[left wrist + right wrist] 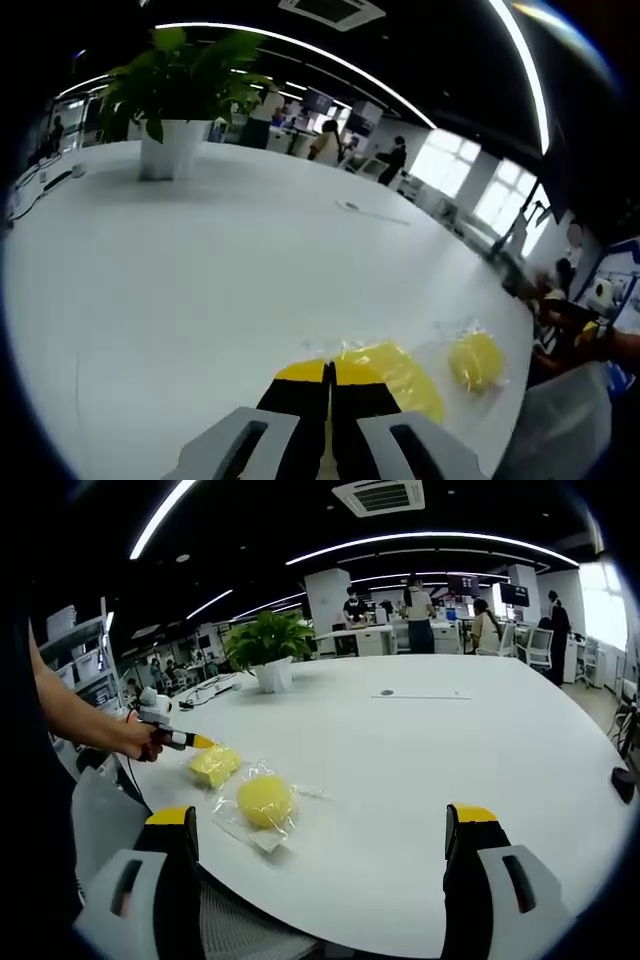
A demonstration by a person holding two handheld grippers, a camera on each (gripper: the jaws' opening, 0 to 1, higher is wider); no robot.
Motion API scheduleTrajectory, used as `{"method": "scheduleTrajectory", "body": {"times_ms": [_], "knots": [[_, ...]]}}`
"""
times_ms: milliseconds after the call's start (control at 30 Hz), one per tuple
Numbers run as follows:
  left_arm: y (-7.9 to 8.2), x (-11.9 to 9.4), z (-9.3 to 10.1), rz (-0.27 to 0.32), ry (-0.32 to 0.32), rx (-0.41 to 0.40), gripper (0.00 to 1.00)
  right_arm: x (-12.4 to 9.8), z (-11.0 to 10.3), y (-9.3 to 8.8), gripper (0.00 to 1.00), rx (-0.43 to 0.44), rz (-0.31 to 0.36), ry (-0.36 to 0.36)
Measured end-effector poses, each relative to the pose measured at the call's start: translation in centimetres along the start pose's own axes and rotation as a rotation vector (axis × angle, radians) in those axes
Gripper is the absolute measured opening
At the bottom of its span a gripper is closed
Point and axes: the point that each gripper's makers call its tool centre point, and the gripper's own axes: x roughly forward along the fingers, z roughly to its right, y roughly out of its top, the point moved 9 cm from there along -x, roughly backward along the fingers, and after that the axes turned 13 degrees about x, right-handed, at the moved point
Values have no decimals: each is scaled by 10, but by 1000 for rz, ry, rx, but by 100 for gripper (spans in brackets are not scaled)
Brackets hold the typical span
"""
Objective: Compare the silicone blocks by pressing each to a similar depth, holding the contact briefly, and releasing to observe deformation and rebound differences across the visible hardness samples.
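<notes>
The left gripper (328, 372) had its two yellow-tipped jaws pressed together with no gap between them. Their tips sat at the near edge of a flat yellow block in a clear bag (395, 375); whether they nipped the bag or merely touched it could not be told. A second block, round and yellow (474, 359), lay in its own clear wrapper just beside the first, toward the table's edge.

The right gripper view showed what the left one could not: the left gripper (192, 741) from outside, held in a person's hand (138, 738), its yellow tip pointing across the white table (420, 750) and meeting the flat block (214, 764). The flat block's long axis ran roughly on from the direction of that gripper. The round block (265, 800) lay nearer the right gripper, with its wrapper spread loosely around it.

The right gripper (322, 830) stood wide open, with nothing between its jaws, hovering over the table edge, well apart from both blocks.

The left gripper view also took in a potted plant (172, 95) standing at the far side of the table.
</notes>
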Motion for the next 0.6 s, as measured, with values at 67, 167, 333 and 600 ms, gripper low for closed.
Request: {"method": "scheduleTrajectory", "body": {"times_ms": [67, 167, 333, 600], "knots": [[-3, 0, 1, -8, -5, 3, 0, -1, 1, 0, 96, 1, -3, -2], [-8, 0, 3, -21, -15, 24, 0, -1, 0, 0, 96, 0, -4, -3], [-9, -1, 2, -44, 8, 119, 0, 0, -1, -1, 96, 0, -15, -2], [-8, -2, 1, -59, -5, 174, 0, 2, -2, 0, 96, 2, -15, 2]]}}
